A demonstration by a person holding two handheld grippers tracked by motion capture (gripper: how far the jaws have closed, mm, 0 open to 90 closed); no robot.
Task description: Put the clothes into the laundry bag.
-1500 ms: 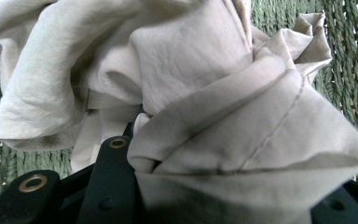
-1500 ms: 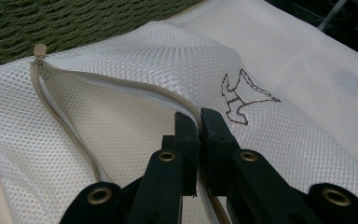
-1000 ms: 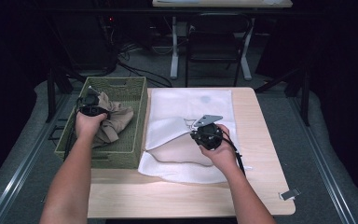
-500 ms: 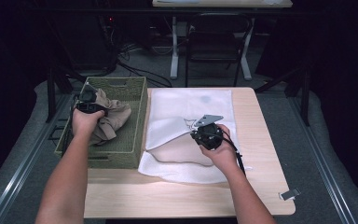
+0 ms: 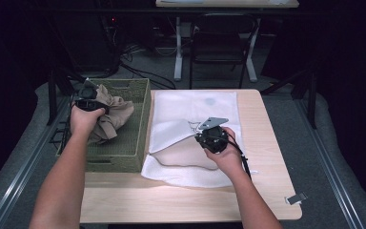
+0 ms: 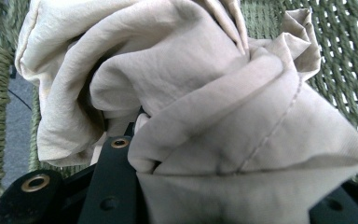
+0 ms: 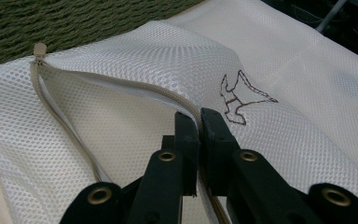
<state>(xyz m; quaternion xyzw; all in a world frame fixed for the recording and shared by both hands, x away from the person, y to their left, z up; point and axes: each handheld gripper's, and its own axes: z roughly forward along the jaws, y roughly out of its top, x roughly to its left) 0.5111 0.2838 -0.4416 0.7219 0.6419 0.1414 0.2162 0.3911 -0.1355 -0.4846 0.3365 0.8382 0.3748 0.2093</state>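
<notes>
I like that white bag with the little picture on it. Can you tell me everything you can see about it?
The white mesh bag lies flat on the wooden table, its edge beside the green woven basket. It looks like fine netted fabric with a beige zipper, unzipped, and a small dark red outline drawing. The right tool pinches the upper edge of the opening and lifts it, so the mouth gapes.

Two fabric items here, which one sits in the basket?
The beige garment, bunched in the green woven basket and clamped by the left tongs. The white mesh laundry bag lies flat on the table.
</notes>
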